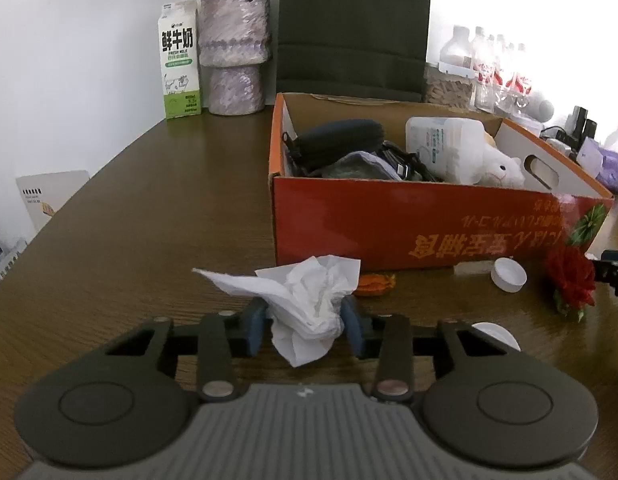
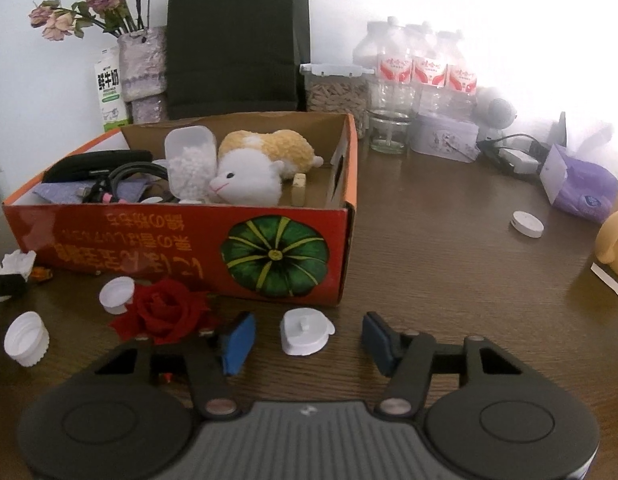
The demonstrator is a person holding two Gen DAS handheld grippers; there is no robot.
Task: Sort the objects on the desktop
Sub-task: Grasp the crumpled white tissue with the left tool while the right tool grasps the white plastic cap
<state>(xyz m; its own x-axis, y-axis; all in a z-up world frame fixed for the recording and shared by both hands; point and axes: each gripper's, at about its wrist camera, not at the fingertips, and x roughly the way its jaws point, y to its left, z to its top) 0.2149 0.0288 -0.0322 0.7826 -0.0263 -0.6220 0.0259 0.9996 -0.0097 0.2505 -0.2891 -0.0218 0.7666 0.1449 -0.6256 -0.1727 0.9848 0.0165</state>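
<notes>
Left tongs pinch a tissue; right tongs spread around a white cap.

The crumpled tissue (image 1: 309,300), clamped in the left gripper (image 1: 305,326), sits at 6 o'clock of the red box (image 1: 409,224). The right gripper (image 2: 307,338) brackets a white cap (image 2: 305,332) without touching it. Soft tissue could tear or slip on lifting; the cap could skid off a fingertip toward the rose (image 2: 165,314) at its 9 o'clock. I count four loose white caps, one rose, one orange candy wrapper (image 1: 375,283), one box.
</notes>
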